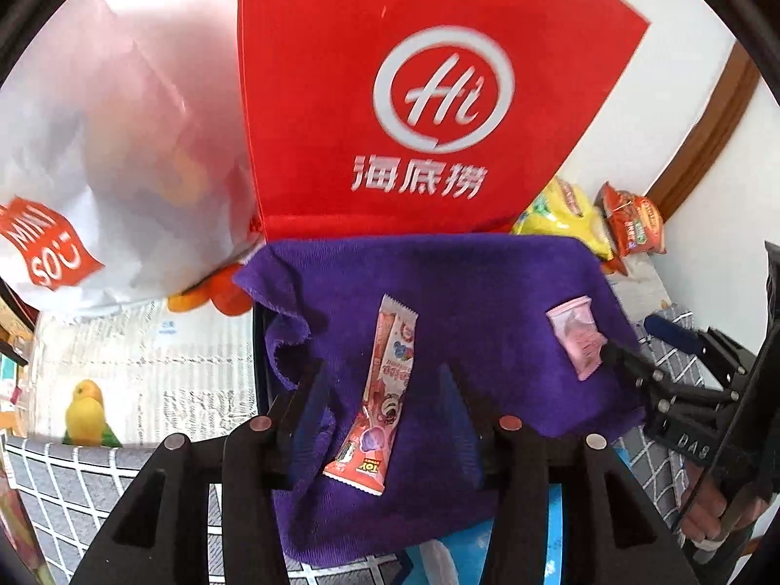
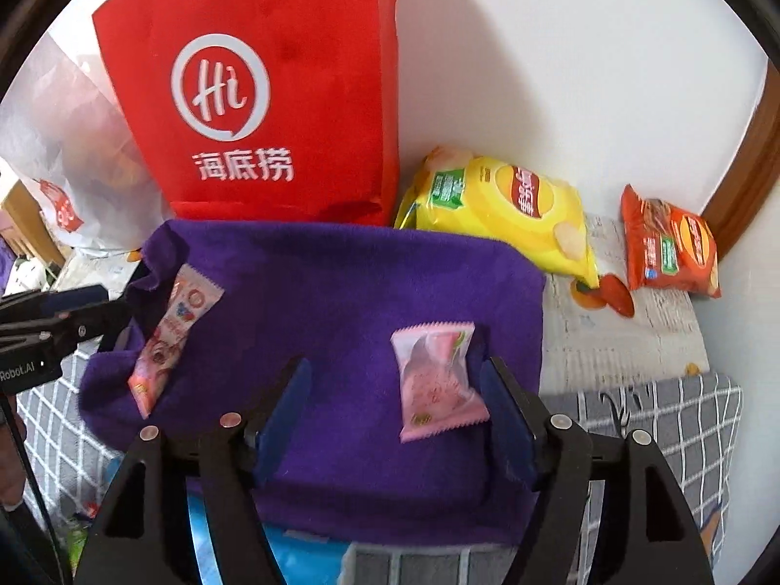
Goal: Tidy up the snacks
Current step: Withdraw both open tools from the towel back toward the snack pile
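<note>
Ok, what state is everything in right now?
Left gripper: open, straddling the long snack stick, not gripping.
Right gripper: open, pink packet between its fingers.
Snack stick: sealed, flat on the purple towel.
Pink packet: sealed, flat on towel.
Red bag: upright.
Yellow chip bag: sealed, lying down.

Two small snack packets (image 2: pixel 436 380) (image 2: pixel 170 336) on one purple towel (image 2: pixel 317 292); two chip bags (image 2: pixel 507 209) (image 2: pixel 675 253); one red bag (image 2: pixel 253 92); one white bag (image 1: pixel 112 156).

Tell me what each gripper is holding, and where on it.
Nothing. The left gripper stands open around the long wrapper; the right gripper open around the pink packet.
</note>
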A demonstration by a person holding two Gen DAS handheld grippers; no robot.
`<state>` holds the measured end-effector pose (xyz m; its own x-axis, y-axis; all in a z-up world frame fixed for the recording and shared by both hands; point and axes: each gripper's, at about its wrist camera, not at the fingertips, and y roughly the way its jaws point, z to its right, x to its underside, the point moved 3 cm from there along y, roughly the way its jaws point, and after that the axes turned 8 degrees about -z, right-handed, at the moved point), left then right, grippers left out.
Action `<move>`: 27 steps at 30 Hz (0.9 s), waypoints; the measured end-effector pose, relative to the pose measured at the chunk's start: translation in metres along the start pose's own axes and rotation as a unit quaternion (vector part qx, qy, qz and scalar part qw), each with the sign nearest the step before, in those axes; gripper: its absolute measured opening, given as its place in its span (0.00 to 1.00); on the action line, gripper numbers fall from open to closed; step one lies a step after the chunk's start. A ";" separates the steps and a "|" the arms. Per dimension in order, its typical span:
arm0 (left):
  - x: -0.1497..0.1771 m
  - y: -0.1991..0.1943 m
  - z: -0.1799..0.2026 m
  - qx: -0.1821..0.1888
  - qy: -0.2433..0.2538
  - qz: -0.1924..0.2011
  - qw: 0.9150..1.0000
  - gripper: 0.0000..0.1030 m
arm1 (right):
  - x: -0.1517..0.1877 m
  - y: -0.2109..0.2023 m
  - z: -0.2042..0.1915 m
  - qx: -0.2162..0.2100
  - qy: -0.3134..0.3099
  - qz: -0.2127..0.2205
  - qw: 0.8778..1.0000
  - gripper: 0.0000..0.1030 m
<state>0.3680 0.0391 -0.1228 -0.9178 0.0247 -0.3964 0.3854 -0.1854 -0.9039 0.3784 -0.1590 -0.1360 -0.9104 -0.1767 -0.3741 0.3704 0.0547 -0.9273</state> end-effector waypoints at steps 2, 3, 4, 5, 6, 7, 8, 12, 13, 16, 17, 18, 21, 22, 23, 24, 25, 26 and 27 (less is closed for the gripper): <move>0.000 -0.009 0.004 -0.002 0.003 0.006 1.000 0.46 | 0.005 -0.012 -0.003 0.010 -0.001 0.004 1.000 0.70; 0.000 -0.013 0.005 -0.005 0.005 0.009 1.000 0.48 | 0.007 -0.017 -0.004 0.018 0.000 0.009 1.000 0.71; 0.001 -0.019 0.006 -0.013 0.009 0.014 1.000 0.48 | 0.009 -0.022 -0.005 0.027 0.002 0.013 1.000 0.73; 0.001 -0.023 0.007 -0.021 0.013 0.018 1.000 0.48 | 0.012 -0.029 -0.006 0.039 0.007 0.017 0.999 0.74; 0.002 -0.030 0.009 -0.029 0.017 0.023 0.999 0.50 | 0.015 -0.037 -0.006 0.046 0.012 0.024 0.999 0.74; 0.003 -0.034 0.010 -0.031 0.018 0.026 0.999 0.56 | 0.018 -0.044 -0.005 0.049 0.016 0.031 0.998 0.74; 0.003 -0.039 0.011 -0.034 0.017 0.030 0.999 0.59 | 0.021 -0.051 -0.004 0.053 0.019 0.040 0.998 0.74; 0.006 -0.061 0.017 -0.040 0.014 0.053 0.998 0.63 | 0.037 -0.079 0.000 0.076 0.022 0.064 0.995 0.74; 0.008 -0.067 0.018 -0.037 0.017 0.057 0.998 0.64 | 0.041 -0.085 0.003 0.082 0.027 0.065 0.994 0.74; 0.012 -0.079 0.025 -0.025 0.025 0.068 0.997 0.67 | 0.054 -0.101 0.011 0.083 0.047 0.071 0.993 0.74; 0.014 -0.082 0.030 -0.016 0.028 0.069 0.997 0.67 | 0.060 -0.109 0.013 0.086 0.052 0.078 0.992 0.74; 0.015 -0.085 0.034 -0.011 0.031 0.068 0.997 0.67 | 0.065 -0.113 0.013 0.090 0.055 0.082 0.991 0.74; 0.024 -0.096 0.047 -0.008 0.039 0.067 0.997 0.67 | 0.079 -0.126 0.014 0.100 0.058 0.080 0.990 0.74; 0.028 -0.101 0.051 -0.003 0.047 0.070 0.996 0.67 | 0.082 -0.129 0.014 0.102 0.057 0.076 0.990 0.74; 0.033 -0.106 0.055 0.000 0.054 0.074 0.996 0.67 | 0.086 -0.132 0.013 0.101 0.053 0.071 0.991 0.74; 0.037 -0.111 0.058 0.002 0.060 0.079 0.995 0.67 | 0.090 -0.134 0.011 0.099 0.050 0.069 0.991 0.74; 0.042 -0.116 0.060 0.001 0.061 0.084 0.995 0.67 | 0.094 -0.137 0.010 0.097 0.046 0.069 0.992 0.74; 0.047 -0.121 0.062 0.001 0.059 0.090 0.994 0.67 | 0.098 -0.139 0.008 0.095 0.043 0.070 0.992 0.74; 0.052 -0.124 0.064 0.004 0.058 0.095 0.994 0.67 | 0.102 -0.142 0.005 0.096 0.039 0.075 0.992 0.74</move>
<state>0.2661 0.0008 -0.0212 -0.8111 0.1008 -0.5761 0.5497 -0.2052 -0.8098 0.2335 -0.1896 -0.0424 -0.8510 -0.1032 -0.5150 0.5245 -0.1154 -0.8435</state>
